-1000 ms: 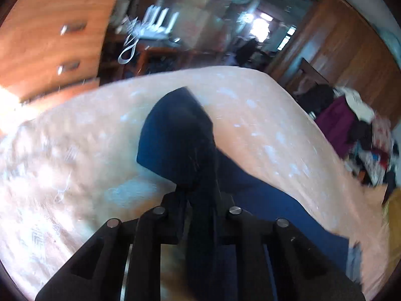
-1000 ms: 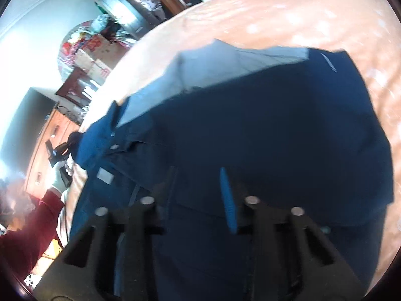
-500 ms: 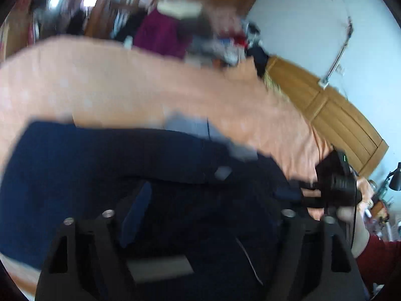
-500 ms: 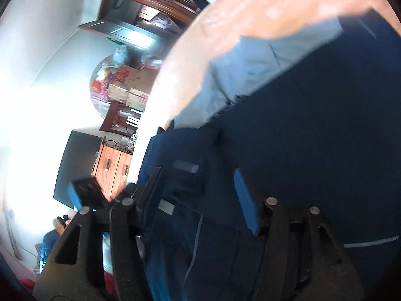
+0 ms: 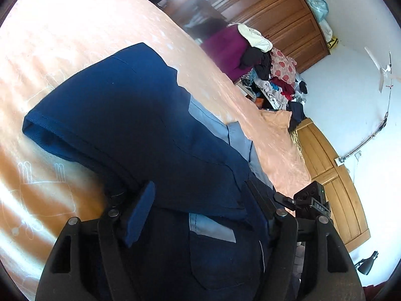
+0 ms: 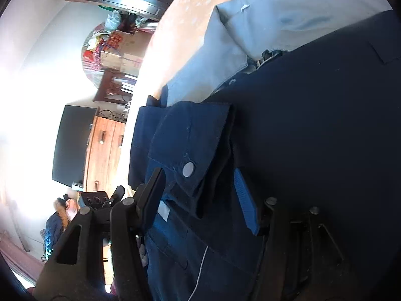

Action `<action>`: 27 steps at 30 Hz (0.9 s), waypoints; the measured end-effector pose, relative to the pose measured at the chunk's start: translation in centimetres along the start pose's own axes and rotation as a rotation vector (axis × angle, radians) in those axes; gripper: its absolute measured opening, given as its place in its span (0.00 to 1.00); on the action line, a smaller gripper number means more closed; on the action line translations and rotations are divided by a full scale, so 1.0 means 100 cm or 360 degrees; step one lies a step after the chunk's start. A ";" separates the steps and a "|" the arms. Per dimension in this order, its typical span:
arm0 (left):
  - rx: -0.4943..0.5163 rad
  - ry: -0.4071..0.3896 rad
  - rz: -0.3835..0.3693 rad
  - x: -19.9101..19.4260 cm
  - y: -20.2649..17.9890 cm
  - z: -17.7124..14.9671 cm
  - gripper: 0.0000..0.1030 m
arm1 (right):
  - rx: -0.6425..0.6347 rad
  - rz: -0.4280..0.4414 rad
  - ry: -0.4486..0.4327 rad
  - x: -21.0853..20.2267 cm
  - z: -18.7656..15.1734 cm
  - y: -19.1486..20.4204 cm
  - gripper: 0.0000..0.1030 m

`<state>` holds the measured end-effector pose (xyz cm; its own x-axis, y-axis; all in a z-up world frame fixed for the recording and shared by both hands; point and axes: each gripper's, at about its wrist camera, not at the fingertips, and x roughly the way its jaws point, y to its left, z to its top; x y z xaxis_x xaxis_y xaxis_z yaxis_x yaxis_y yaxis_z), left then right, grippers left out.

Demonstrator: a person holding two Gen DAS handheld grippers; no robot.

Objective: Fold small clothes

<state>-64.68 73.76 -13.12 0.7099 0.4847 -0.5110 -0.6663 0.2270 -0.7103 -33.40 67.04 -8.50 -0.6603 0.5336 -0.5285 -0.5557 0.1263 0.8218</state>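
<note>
Navy shorts lie on the bed, both grippers spread wide over the waistband end.

Nearest, the left gripper [image 5: 198, 200] and right gripper [image 6: 200, 190] each stand with fingers far apart, gripping nothing, over the navy shorts [image 5: 120, 115]. The waistband flap with its snap button [image 6: 188, 168] lies between the right fingers; pale pocket lining [image 6: 240, 37] shows beyond. The cloth looks light, soft and limp, so a seamed edge or the waistband seems the surest hold. Farther off, the peach bedsheet [image 5: 75, 20] runs to the bed's far edge.
</note>
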 end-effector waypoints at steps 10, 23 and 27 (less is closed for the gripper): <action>0.0006 0.0005 -0.0014 -0.013 0.016 -0.002 0.72 | 0.0032 0.0001 0.0106 -0.001 -0.021 0.002 0.50; 0.0096 -0.0096 -0.0006 -0.029 0.003 -0.002 0.73 | -0.0107 0.0086 -0.0121 -0.023 -0.002 0.019 0.02; 0.0238 -0.0318 0.0065 -0.058 -0.013 -0.009 0.74 | -0.0122 0.0066 -0.0346 -0.099 0.001 0.013 0.02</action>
<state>-67.73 69.96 -9.71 0.6326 0.6500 -0.4212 -0.7302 0.3191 -0.6042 -27.56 62.00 -2.14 -0.5636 0.7054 -0.4298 -0.5726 0.0414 0.8188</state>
